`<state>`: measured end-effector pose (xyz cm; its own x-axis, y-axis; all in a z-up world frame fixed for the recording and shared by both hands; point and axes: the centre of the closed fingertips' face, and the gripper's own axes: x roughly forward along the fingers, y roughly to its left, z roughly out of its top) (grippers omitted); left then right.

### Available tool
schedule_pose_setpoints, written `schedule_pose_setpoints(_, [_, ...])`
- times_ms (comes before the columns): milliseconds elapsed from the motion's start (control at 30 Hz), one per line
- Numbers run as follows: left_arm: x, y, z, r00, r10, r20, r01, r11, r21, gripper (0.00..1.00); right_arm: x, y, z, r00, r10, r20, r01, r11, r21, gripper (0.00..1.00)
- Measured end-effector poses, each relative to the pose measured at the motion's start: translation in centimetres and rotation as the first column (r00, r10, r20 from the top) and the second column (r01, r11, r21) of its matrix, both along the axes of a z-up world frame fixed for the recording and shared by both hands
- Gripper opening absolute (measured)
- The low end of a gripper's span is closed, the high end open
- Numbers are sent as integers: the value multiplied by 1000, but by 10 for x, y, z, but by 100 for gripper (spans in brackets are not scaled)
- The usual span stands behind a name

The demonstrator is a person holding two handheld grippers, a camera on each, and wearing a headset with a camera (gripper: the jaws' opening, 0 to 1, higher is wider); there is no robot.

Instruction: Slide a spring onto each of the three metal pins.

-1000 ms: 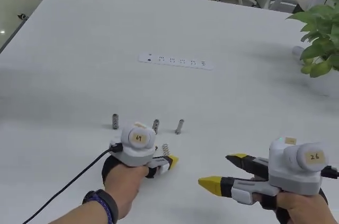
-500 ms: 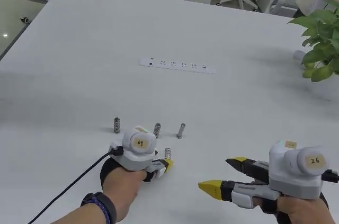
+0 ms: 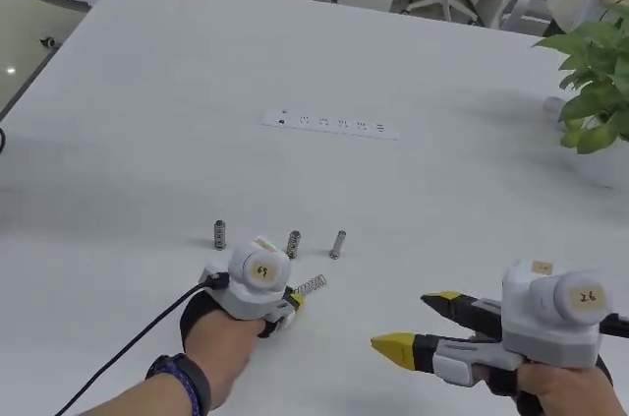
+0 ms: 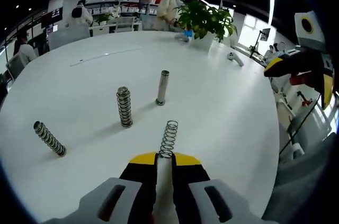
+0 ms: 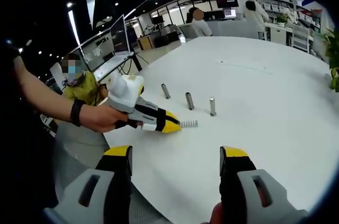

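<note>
you've tipped the spring clenched in your left gripper toward the bare pin; right gripper jaws gape, empty.

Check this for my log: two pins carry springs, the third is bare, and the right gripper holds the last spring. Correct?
No: the left gripper holds the last spring, as the left gripper view shows; the right gripper is open and empty. The rest stands.
</note>
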<state>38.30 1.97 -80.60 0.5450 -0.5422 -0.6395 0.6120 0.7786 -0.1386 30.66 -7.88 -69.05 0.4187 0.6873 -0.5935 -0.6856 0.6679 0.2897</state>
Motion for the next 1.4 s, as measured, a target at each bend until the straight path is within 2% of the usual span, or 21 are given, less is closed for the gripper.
schedule_pose_setpoints(167, [-6, 10, -2, 1000, 1, -3, -1, 1000, 25, 0, -1, 3, -1, 1000, 5, 2, -5, 1000, 0, 65])
schedule_pose_setpoints(300, [-13, 15, 0, 1000, -19, 7, 19, 1000, 23, 0, -3, 5, -2, 1000, 13, -1, -13, 1000, -2, 66])
schedule_pose_setpoints(367, [-12, 15, 0, 1000, -24, 12, 24, 1000, 21, 0, -4, 6, -2, 1000, 15, -2, -15, 1000, -1, 66])
schedule_pose_setpoints(400, [-12, 13, 1, 999, -33, 12, 32, 999, 15, 7, -4, 6, -2, 1000, 15, -2, -15, 1000, 0, 66])
schedule_pose_setpoints(467, [-11, 10, 4, 998, -53, 25, 52, 998, 17, 9, -4, 6, -3, 1000, 15, -4, -15, 1000, -1, 66])
schedule_pose_setpoints(533, [-6, 8, 7, 997, -68, 45, 67, 997, 27, 10, -4, 6, -2, 1000, 16, -3, -16, 1000, -1, 66])
schedule_pose_setpoints(600, [0, 3, 15, 995, -65, 72, 66, 998, 1, 13, -5, 5, -1, 1000, 14, -3, -14, 1000, 0, 66])
schedule_pose_setpoints(700, [6, -3, 20, 993, -79, 91, 82, 996, -27, 17, -6, 4, -2, 1000, 12, -4, -12, 1000, -1, 66])
schedule_pose_setpoints(767, [10, -7, 20, 990, -98, 104, 102, 994, -27, 21, -8, 2, -3, 1000, 12, -8, -12, 1000, -4, 66])
schedule_pose_setpoints(967, [18, -19, 24, 979, -154, 137, 158, 987, -25, 23, -12, -1, -7, 1000, 5, -20, -5, 1000, -6, 66])
schedule_pose_setpoints(1067, [21, -24, 23, 973, -181, 140, 186, 982, -21, 24, -12, -3, -8, 1000, 6, -24, -6, 1000, -7, 65])
schedule_pose_setpoints(1133, [17, -29, 18, 966, -229, 123, 233, 972, -23, 24, -11, -3, -8, 1000, 5, -28, -5, 1000, -7, 65])
schedule_pose_setpoints(1200, [14, -29, 10, 957, -269, 104, 269, 963, 12, 25, -11, -3, -8, 1000, 7, -28, -7, 1000, -3, 65])
schedule_pose_setpoints(1267, [11, -29, 6, 954, -285, 88, 285, 958, 12, 25, -10, -2, -9, 1000, 8, -29, -8, 1000, -2, 65])
schedule_pose_setpoints(1300, [9, -27, 4, 952, -293, 85, 292, 956, 34, 25, -10, -2, -9, 1000, 9, -29, -9, 1000, -2, 65])
schedule_pose_setpoints(1367, [5, -25, -1, 948, -309, 70, 307, 951, 45, 24, -9, -1, -10, 999, 9, -32, -9, 1000, 3, 64])
schedule_pose_setpoints(1400, [5, -20, -3, 949, -308, 68, 302, 950, 77, 23, -10, 0, -11, 999, 11, -34, -11, 1000, 3, 64])
